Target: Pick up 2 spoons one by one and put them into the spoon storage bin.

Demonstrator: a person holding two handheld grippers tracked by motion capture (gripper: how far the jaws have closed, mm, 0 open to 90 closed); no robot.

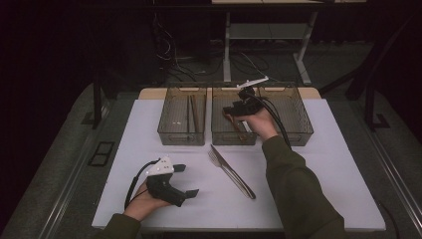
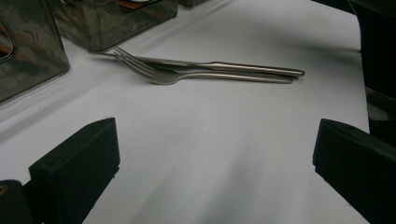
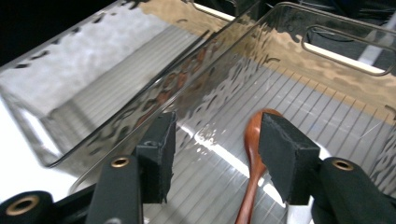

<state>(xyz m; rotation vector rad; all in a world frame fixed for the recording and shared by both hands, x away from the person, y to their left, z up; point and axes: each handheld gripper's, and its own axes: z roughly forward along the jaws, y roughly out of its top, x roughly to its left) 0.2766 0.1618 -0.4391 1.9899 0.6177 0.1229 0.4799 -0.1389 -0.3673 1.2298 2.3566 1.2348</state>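
One wooden spoon (image 3: 250, 154) lies in the middle bin (image 1: 219, 130) under our right gripper (image 3: 215, 154), jaws parted, nothing pinched; a fork (image 1: 217, 160) and knife (image 1: 234, 174) wait before that bin.

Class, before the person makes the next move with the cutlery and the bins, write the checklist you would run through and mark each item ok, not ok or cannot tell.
1. Right gripper open, pads off the wooden spoon: ok; the jaws stand apart and the spoon lies between them on the bin floor.
2. Spoon inside the middle bin: ok.
3. Left gripper open and free for a pick: ok, nothing between its jaws.
4. Fork and knife within reach on the table: ok, though they lie touching side by side, so a single pick looks tricky.
5. Left bin contents identified: cannot tell; long brown sticks, too dark.
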